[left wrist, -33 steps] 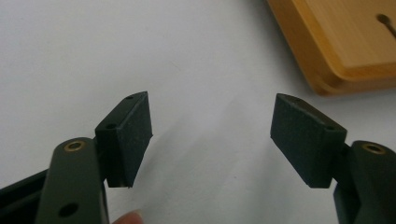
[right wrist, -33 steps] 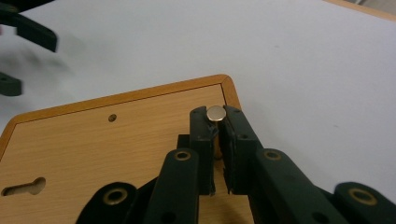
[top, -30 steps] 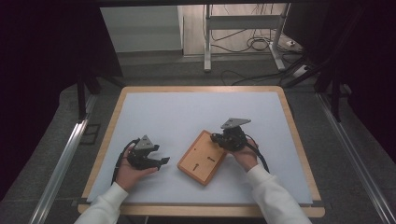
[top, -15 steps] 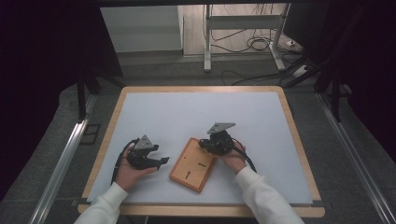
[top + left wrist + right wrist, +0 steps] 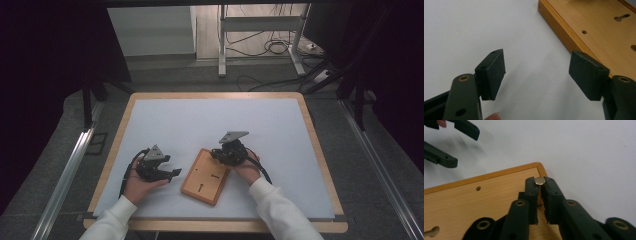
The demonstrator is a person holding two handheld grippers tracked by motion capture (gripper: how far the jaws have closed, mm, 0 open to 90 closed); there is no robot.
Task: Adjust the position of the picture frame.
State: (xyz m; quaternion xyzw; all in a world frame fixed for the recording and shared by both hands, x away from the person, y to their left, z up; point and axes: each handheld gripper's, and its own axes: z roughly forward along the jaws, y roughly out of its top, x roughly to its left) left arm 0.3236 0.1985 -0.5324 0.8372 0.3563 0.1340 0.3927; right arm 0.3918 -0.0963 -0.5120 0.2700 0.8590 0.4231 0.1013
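A flat wooden board (image 5: 202, 181) with keyhole slots and small holes lies at an angle on the white mat, near the front. My right gripper (image 5: 219, 154) is at the board's far corner, shut on a short metal-headed peg (image 5: 540, 180) that stands up from the board (image 5: 486, 200). My left gripper (image 5: 174, 173) rests on the mat just left of the board and is open. Nothing sits between its pads (image 5: 494, 72), and the board's edge (image 5: 564, 37) runs past the right pad. The left gripper (image 5: 466, 148) also appears in the right gripper view, at top left.
The white mat (image 5: 210, 120) covers a table with a wooden rim (image 5: 320, 150). Metal rails (image 5: 65, 175) run along both sides. Behind the table stand a metal frame (image 5: 220, 40) and floor cables (image 5: 275, 47).
My right gripper has moved left and slightly nearer, and the board has slid with it toward the left gripper. The left hand has stayed put.
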